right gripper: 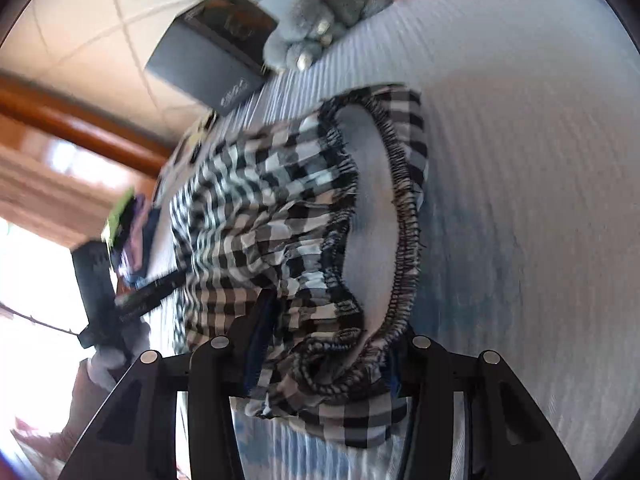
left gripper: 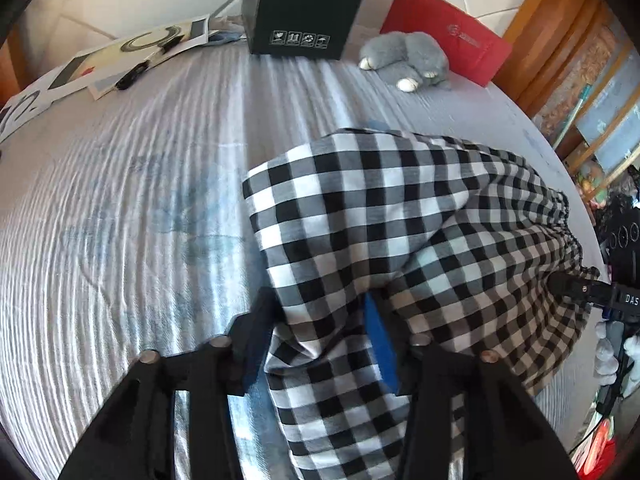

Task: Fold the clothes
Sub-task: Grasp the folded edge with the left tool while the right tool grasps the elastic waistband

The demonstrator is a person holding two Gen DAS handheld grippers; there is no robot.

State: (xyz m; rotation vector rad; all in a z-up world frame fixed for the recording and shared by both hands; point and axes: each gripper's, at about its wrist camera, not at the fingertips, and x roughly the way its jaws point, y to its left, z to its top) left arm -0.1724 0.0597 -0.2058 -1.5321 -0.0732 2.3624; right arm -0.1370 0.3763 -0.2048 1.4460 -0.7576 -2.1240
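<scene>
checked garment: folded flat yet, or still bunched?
Still bunched. The checked garment humps up off the bedsheet, its gathered waistband gaping open.

Left gripper [left gripper: 320,328] fingers straddle bunched black-and-white checked garment [left gripper: 400,216] on ribbed pale bedsheet [left gripper: 140,200]. Behind: black box [left gripper: 304,4], grey plush toy [left gripper: 408,60], red envelope [left gripper: 448,32], papers [left gripper: 100,64].

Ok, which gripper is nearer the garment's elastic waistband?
Right. The right gripper is closed on the waistband itself; the left gripper is at the checked garment's opposite, plain end.
</scene>
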